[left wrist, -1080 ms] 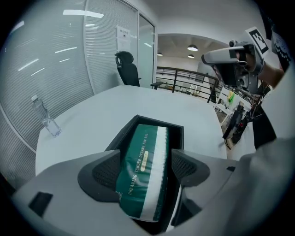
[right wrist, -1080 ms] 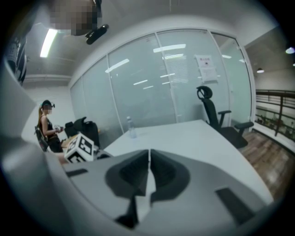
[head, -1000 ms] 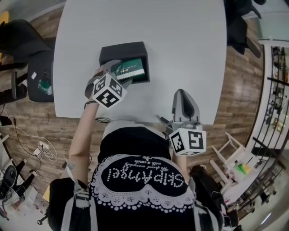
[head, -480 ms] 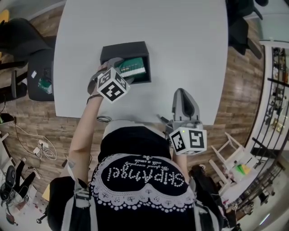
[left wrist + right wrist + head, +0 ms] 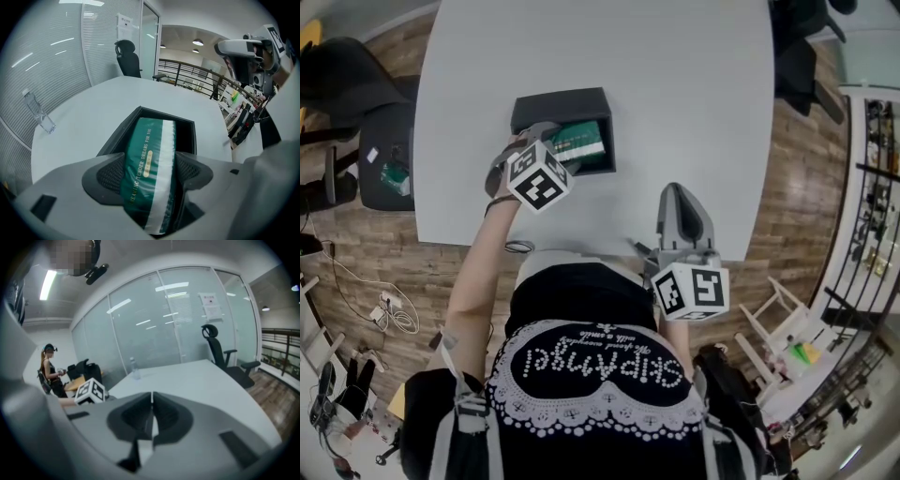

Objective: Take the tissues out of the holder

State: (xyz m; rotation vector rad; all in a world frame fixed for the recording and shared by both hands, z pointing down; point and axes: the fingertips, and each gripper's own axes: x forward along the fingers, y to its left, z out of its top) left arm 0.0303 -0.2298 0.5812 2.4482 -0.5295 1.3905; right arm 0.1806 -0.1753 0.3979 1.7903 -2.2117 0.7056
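The left gripper (image 5: 150, 174) is clamped on the green tissue pack (image 5: 148, 154), one jaw pressing each long side. The pack's far end sits inside the open black holder (image 5: 191, 125), which stands on the white table (image 5: 684, 84) towards the person's left. The right gripper (image 5: 680, 199) has its jaws together with nothing between them, and it sits at the table's near edge, well apart from the holder.
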